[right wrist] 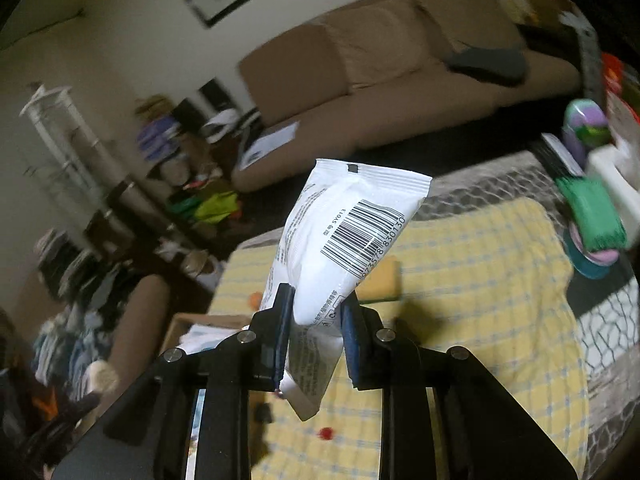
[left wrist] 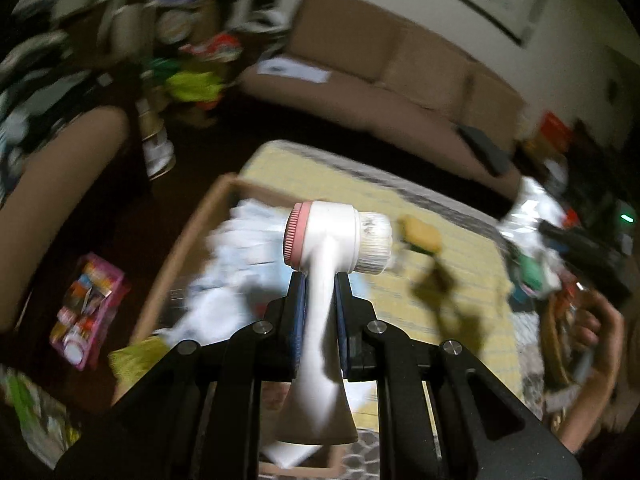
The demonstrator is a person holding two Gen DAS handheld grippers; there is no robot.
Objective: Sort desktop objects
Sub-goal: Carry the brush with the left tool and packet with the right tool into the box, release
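Left gripper (left wrist: 320,284) is pinching the white handle of a facial cleansing brush (left wrist: 332,248), pads pressed on the neck just below the head; pink silicone side facing left, bristle side right. Brush is riding in the air just above the near right edge of the cardboard box (left wrist: 188,248), which is already holding white packets.

Right gripper (right wrist: 316,304) is clamping a white sachet with barcode (right wrist: 344,236) at its lower third, pads squeezing the pouch, top flopping right. Sachet is hanging over the yellow checked cloth (right wrist: 480,280).

Farther out on the cloth: yellow sponge (right wrist: 380,280) lying loose behind the sachet, small red bit (right wrist: 326,433) near, small orange bit (right wrist: 254,300) toward the left edge. Beige sofa (right wrist: 400,80) far behind.

Judgement: both items are being carried to the box. Doing it well means keeping both grips firm while moving, bringing the brush head fully past the box wall before letting go, and lowering the sachet rather than dropping it, since its floppy top could catch the rim. Going one hand at a time avoids the grippers colliding over the box.
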